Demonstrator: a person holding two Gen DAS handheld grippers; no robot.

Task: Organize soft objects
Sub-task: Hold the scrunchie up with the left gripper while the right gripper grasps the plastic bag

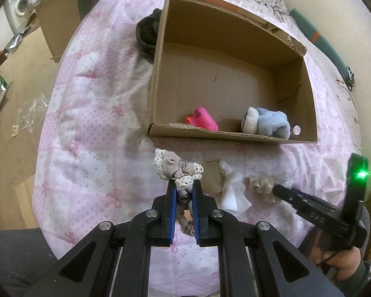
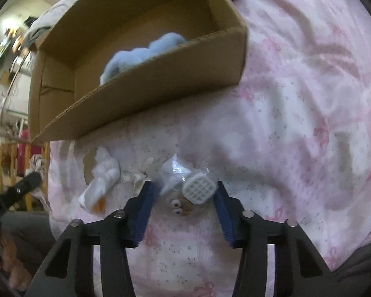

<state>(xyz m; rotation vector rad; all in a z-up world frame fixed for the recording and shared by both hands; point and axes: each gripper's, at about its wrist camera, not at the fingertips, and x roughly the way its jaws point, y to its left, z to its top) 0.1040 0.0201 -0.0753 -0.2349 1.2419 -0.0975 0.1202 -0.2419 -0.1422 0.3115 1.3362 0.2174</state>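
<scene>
My left gripper [image 1: 184,184] is shut on a beige cloth piece with cream lace trim [image 1: 178,169], held above the pink bedspread in front of the cardboard box [image 1: 158,81]. The box holds a pink soft toy [image 1: 202,119] and a blue plush [image 1: 267,123]; the blue plush also shows in the right wrist view [image 2: 146,52]. My right gripper [image 2: 185,193] is open, its fingers either side of a white waffle-patterned squishy in clear plastic wrap [image 2: 197,188] lying on the bed. Small googly eyes [image 2: 175,204] show under the wrap. In the left wrist view the right gripper [image 1: 275,189] reaches a beige crumpled item [image 1: 261,185].
A white soft toy [image 1: 232,190] lies on the bed between the grippers; it also shows in the right wrist view [image 2: 102,178]. A dark garment [image 1: 147,34] lies left of the box. The floor, a cardboard box [image 1: 59,22] and a washing machine [image 1: 19,6] are off the bed's left.
</scene>
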